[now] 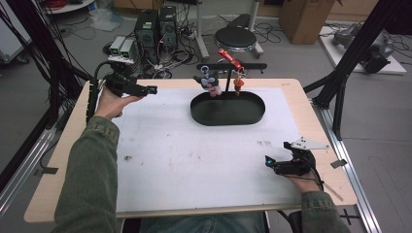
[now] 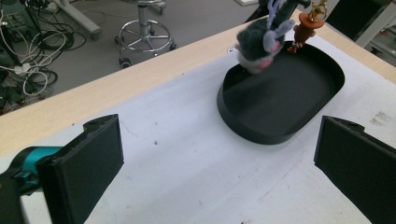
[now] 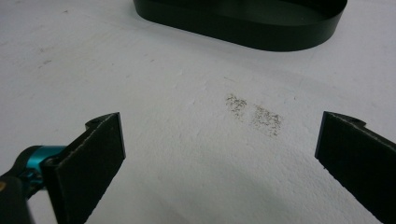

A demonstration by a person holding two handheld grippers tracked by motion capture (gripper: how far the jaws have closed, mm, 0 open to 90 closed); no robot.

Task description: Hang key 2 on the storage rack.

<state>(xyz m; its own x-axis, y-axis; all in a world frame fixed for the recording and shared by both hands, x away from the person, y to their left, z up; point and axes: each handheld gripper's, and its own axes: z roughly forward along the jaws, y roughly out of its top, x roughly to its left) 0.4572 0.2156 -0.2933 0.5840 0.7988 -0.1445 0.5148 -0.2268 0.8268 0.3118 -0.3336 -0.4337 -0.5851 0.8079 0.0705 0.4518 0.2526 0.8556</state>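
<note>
matt black tray (image 2: 243, 119) (plush toy (image 2: 259, 44))

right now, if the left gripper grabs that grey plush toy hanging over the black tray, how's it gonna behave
The grey plush toy looks soft and fuzzy, so it would likely squash between the jaws and weigh little. It hangs from the black rack above the black tray, so a push would probably set it swinging. The left gripper is open and apart from it.
</note>
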